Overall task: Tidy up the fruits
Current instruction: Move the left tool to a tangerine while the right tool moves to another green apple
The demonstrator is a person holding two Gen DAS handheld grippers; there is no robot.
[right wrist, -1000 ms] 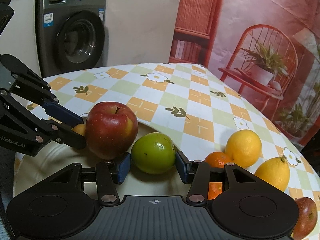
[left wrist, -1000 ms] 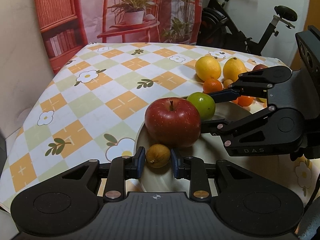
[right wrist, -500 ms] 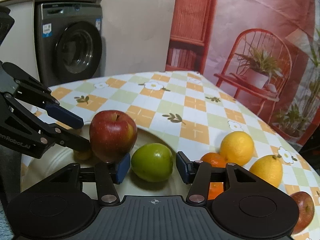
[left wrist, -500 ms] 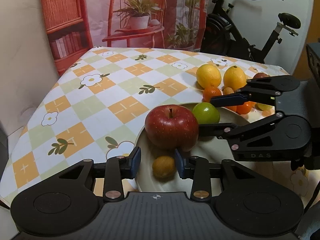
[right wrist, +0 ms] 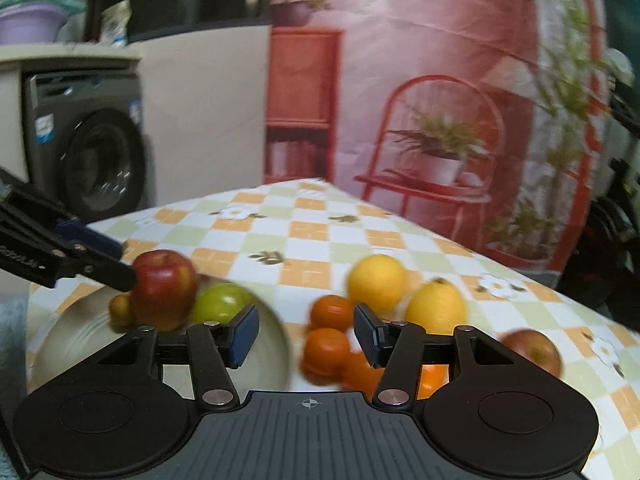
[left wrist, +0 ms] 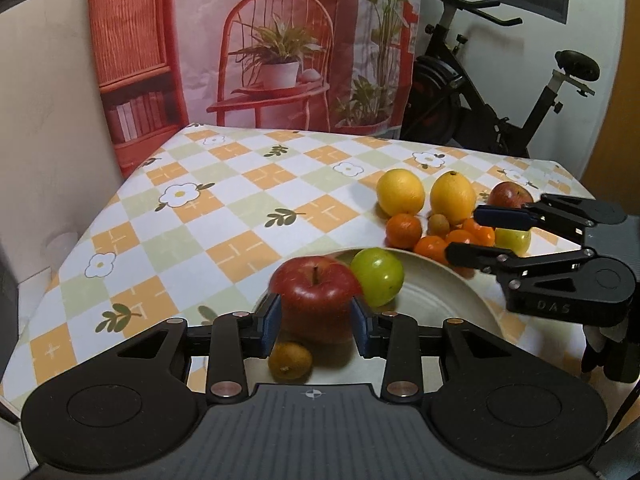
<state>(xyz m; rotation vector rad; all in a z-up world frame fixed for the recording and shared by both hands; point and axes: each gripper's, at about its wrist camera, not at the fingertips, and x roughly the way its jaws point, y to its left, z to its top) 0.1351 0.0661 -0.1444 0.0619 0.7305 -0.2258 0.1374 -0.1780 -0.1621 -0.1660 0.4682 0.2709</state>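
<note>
A cream plate holds a red apple, a green apple and a small brown-yellow fruit. My left gripper is open and raised above the plate, its pads framing the red apple in view without touching it. My right gripper is open and empty, over the plate's right rim and the oranges. Two yellow citrus fruits, several small oranges, a small brown fruit, a second green apple and a second red apple lie on the tablecloth beyond the plate.
The table has a checked floral cloth. An exercise bike stands behind the table's far right. A printed backdrop hangs at the back. A washing machine stands to the left in the right wrist view.
My left gripper let go of the small fruit, opened and lifted back. My right gripper released the green apple, opened wider and swung right toward the oranges.
</note>
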